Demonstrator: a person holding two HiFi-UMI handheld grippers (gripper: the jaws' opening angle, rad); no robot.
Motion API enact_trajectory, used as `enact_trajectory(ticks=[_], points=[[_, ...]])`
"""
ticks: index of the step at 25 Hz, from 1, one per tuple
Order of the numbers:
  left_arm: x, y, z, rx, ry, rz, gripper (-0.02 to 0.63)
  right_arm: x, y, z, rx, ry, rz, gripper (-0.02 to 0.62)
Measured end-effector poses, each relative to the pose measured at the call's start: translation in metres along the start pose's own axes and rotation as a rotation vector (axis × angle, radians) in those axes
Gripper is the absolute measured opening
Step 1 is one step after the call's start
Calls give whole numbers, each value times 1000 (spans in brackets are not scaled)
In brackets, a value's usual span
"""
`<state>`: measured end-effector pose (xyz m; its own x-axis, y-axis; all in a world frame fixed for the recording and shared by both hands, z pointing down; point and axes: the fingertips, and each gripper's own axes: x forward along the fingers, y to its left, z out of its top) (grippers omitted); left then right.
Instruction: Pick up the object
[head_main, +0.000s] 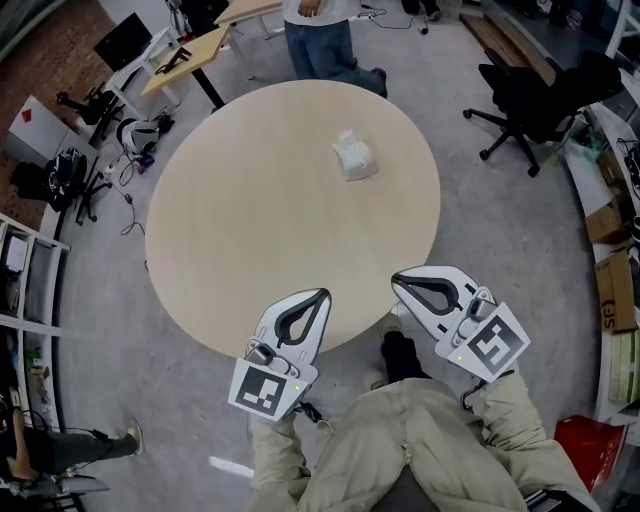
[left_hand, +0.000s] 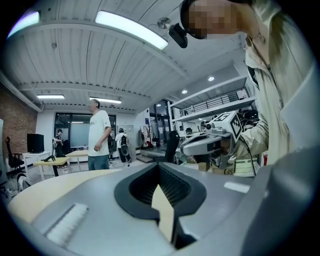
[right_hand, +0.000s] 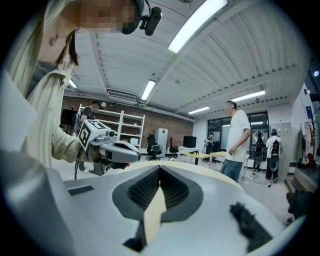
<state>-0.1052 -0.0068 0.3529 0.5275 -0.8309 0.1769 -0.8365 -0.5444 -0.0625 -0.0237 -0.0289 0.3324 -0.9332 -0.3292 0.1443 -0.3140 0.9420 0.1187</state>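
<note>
1. One round wooden table (head_main: 250, 220) fills the middle of the head view.
2. The left gripper (head_main: 320, 294) and the right gripper (head_main: 398, 279) hover at its near edge, jaws pressed together, empty.
3. The small white crumpled object (head_main: 354, 156) lies on the table's far side, well apart from both.

Bare worktop (head_main: 250, 220) lies open all round the white bundle (head_main: 354, 155), with a clear way from the near edge up to it. Beyond the bundle, a standing person (head_main: 320, 40) crowds the far edge.
</note>
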Motion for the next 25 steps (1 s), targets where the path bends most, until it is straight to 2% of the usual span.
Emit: enact_trajectory(ticks=[6,13,20,25], points=[[41,43,-1,-35,13,27,5,34,-52,-5,20,1,27,3],[102,80,-6,-58,41,21,6,65,-109,-19,52,8,52,3],[145,110,-11,-83,58,34,5,86,-156,-31,47,29,71,3],[160,125,-22,-116,84,38,6,97,-174,-41,63,47,75,3]])
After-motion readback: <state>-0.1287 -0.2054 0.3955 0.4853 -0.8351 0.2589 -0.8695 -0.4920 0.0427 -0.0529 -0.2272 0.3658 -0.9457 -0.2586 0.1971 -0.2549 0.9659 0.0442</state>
